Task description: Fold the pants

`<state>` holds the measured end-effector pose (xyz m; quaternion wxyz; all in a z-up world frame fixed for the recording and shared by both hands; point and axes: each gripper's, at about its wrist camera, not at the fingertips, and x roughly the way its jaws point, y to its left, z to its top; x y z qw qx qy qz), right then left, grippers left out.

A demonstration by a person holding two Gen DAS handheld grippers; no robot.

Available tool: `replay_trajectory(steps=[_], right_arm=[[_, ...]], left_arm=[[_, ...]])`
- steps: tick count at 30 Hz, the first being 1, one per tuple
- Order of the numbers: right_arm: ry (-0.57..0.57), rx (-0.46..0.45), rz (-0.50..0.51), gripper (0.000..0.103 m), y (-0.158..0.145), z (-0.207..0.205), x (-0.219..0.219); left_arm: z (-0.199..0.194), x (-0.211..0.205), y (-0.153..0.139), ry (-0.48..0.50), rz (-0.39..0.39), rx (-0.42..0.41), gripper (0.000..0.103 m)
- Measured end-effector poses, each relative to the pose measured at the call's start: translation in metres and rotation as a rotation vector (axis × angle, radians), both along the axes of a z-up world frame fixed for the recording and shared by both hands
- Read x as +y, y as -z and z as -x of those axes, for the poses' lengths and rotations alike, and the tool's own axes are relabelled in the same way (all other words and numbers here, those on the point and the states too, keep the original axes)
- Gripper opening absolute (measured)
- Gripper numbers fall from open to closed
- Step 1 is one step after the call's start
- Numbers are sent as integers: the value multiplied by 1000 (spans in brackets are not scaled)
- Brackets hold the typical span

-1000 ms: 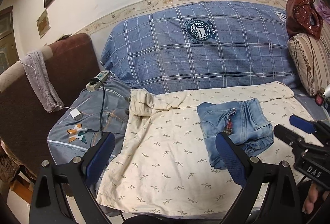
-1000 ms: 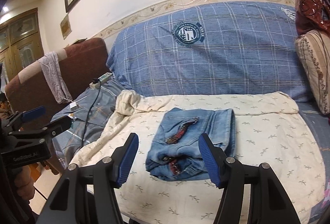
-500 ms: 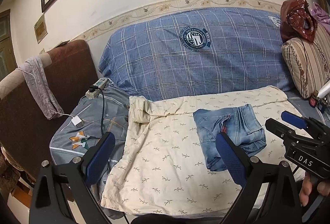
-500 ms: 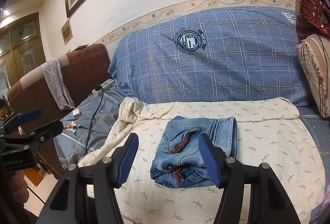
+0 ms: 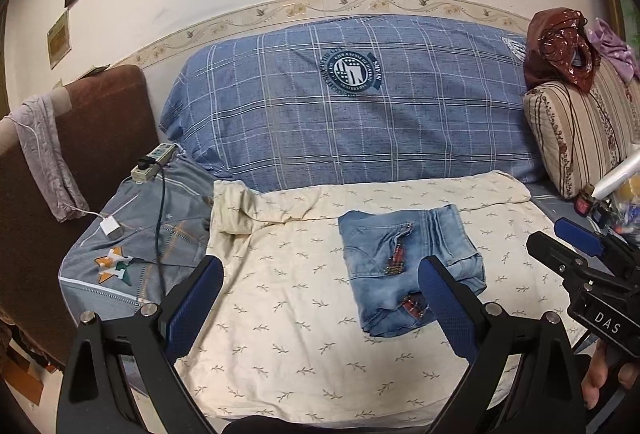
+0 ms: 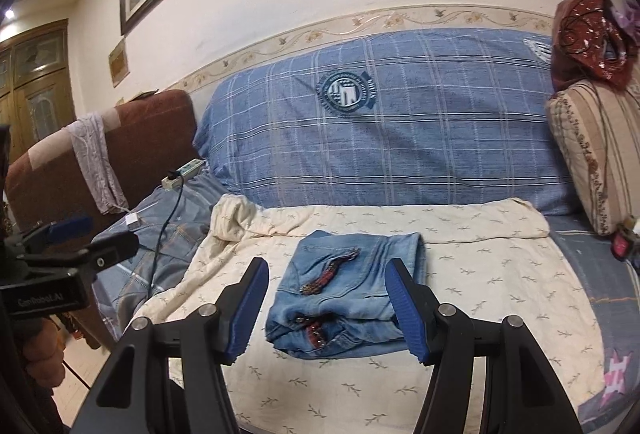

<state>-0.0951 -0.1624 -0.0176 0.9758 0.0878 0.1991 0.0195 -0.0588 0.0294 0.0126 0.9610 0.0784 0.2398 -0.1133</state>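
cream sheet (image 5: 304, 298) | power strip (image 5: 154, 161) | striped cushion (image 6: 592, 154), maybe a bolster

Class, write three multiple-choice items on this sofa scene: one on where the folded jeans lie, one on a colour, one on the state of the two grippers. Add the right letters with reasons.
1. Where does the folded bundle of light blue denim pants lie?
A. on the cream leaf-print sheet
B. on the brown armrest
C. on the floor

2. What colour is the checked cover over the sofa's backrest?
A. red
B. blue
C. green

3. How do the left gripper and right gripper stand?
A. both shut on the pants
B. one open, one shut
C. both open and empty

Answers:
1 A, the cream sheet shows all round the bundle.
2 B, it is blue with pale lines and a round crest.
3 C, each pair of blue-padded fingers is spread apart with nothing between them, short of the pants.
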Motion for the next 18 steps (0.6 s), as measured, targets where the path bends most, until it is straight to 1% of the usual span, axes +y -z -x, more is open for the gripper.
replay_trajectory(steps=[8, 18], right_arm=[[-2, 10, 13, 64, 1, -4, 4], [-7, 17, 20, 64, 5, -5, 7]], left_arm=[[3, -2, -2, -4, -17, -24, 98], [1, 3, -5, -19, -3, -28, 98]])
